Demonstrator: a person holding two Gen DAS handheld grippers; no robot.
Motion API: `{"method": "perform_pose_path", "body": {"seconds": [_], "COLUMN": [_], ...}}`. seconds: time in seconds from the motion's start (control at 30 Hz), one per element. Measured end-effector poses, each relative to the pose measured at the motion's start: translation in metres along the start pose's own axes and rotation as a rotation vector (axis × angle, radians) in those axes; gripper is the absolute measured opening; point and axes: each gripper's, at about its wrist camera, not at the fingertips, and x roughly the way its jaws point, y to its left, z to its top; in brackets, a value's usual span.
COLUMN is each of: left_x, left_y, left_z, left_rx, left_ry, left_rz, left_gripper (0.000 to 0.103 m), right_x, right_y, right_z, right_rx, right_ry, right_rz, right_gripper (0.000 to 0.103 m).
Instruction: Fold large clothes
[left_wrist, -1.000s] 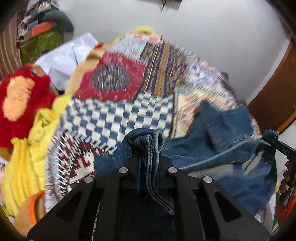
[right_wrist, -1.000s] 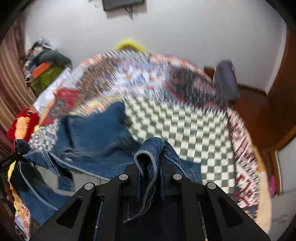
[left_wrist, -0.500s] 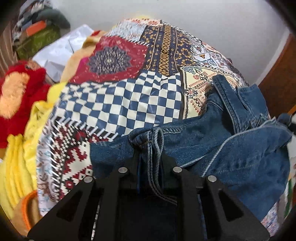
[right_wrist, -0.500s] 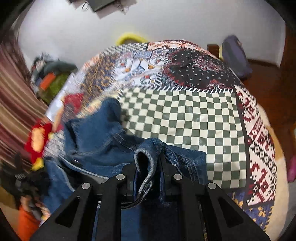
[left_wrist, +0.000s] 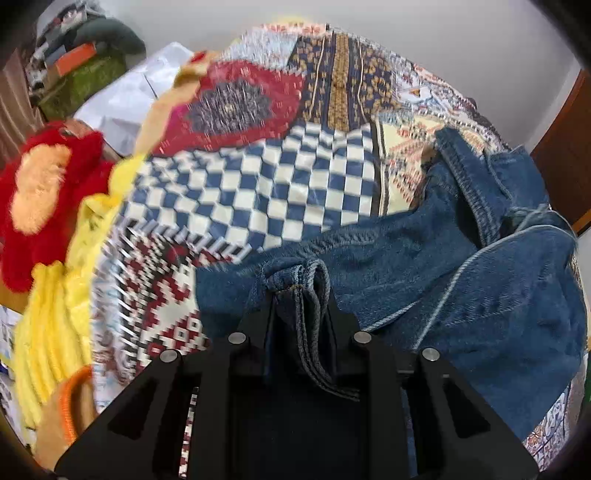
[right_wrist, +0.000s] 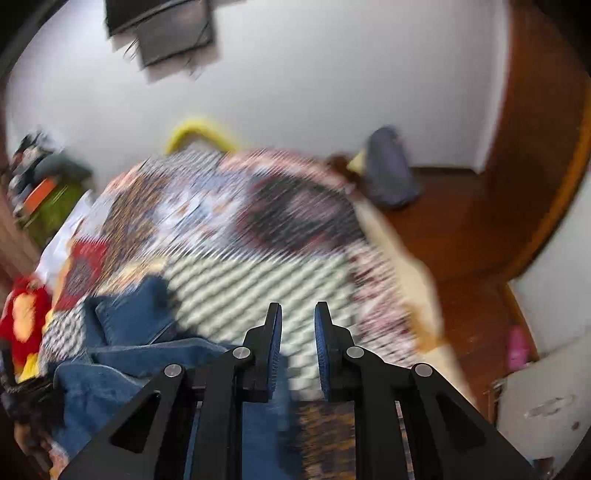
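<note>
Bed under a patchwork quilt (left_wrist: 295, 192), filling most of both views; badly blurred in the right wrist view (right_wrist: 240, 273).

On the quilt, a denim garment (left_wrist: 480, 295). Lies rumpled over the near part of the bed, bulk to the right in the left wrist view and low on the left in the right wrist view (right_wrist: 122, 369). Reaches up to the blue-and-white checked patch and covers its lower edge.

At the bed's left edge, a red plush toy (left_wrist: 44, 192) with an orange patch, just above a heap of yellow fabric (left_wrist: 55, 325).

Left tool (left_wrist: 301, 295): angled down at the bed, jaws opening, a bunched seam of the denim garment between them. Fills the gap from finger to finger and trails back toward the camera.

Right tool (right_wrist: 298, 314): jaws apart, blue pads (right_wrist: 275, 343) facing each other across a clear gap. Grips nothing; denim below and to its left, not touching the pads.
</note>
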Motion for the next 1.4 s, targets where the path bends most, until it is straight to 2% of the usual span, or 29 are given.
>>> {"method": "perform_pose_path", "body": {"seconds": [0.1, 0.2, 0.3, 0.4, 0.5, 0.63, 0.73, 0.83, 0.9, 1.03, 1.1, 1.17, 1.27, 1.33, 1.4], "left_x": [-0.026, -0.048, -0.067, -0.087, -0.101, -0.090, -0.069, -0.042, -0.023, 0.006, 0.016, 0.023, 0.035, 0.039, 0.038], "left_y": [-0.005, -0.003, -0.006, -0.006, -0.002, -0.007, -0.016, -0.023, -0.023, -0.011, -0.002, 0.003, 0.010, 0.024, 0.041], "left_z": [0.007, 0.013, 0.013, 0.008, 0.000, -0.016, -0.034, -0.046, -0.046, -0.028, -0.016, -0.010, -0.012, -0.018, -0.023], "left_rx": [0.036, 0.021, 0.046, 0.057, 0.066, 0.162, 0.230, 0.282, 0.287, 0.200, 0.147, 0.137, 0.199, 0.176, 0.116], "left_ry": [-0.047, -0.069, -0.083, -0.166, -0.235, -0.165, -0.091, -0.031, 0.007, 0.040, 0.045, 0.042, 0.009, 0.018, 0.034], "left_rz": [0.008, -0.031, -0.027, 0.076, 0.118, 0.124, 0.106, 0.130, 0.144, 0.120, 0.109, 0.132, 0.291, 0.295, 0.253], "left_gripper": [0.025, 0.029, 0.034, 0.075, 0.076, 0.076, 0.077, 0.077, 0.077, 0.077, 0.081, 0.088, 0.091, 0.092, 0.092], "right_x": [-0.013, -0.022, -0.021, -0.010, 0.003, 0.013, 0.019, 0.025, 0.032, 0.057, 0.067, 0.077, 0.093, 0.101, 0.100], "right_y": [-0.024, -0.023, -0.011, 0.008, 0.035, 0.076, 0.110, 0.140, 0.159, 0.183, 0.187, 0.184, 0.175, 0.166, 0.163], "right_z": [0.002, -0.016, -0.039, -0.062, -0.081, -0.101, -0.114, -0.124, -0.131, -0.137, -0.130, -0.117, -0.100, -0.093, -0.093], "right_rx": [-0.005, -0.081, -0.149, -0.197, -0.248, -0.333, -0.400, -0.462, -0.501, -0.547, -0.526, -0.482, -0.398, -0.313, -0.310], "right_ry": [0.046, 0.068, 0.109, 0.152, 0.200, 0.227, 0.229, 0.246, 0.260, 0.270, 0.260, 0.245, 0.264, 0.289, 0.270], "right_rz": [0.069, 0.043, 0.048, 0.074, 0.106, 0.160, 0.189, 0.230, 0.239, 0.201, 0.198, 0.204, 0.251, 0.294, 0.293], "right_gripper": [0.013, 0.013, 0.013, 0.013, 0.013, 0.013, 0.013, 0.013, 0.013, 0.013, 0.013, 0.013, 0.013, 0.013, 0.013]}}
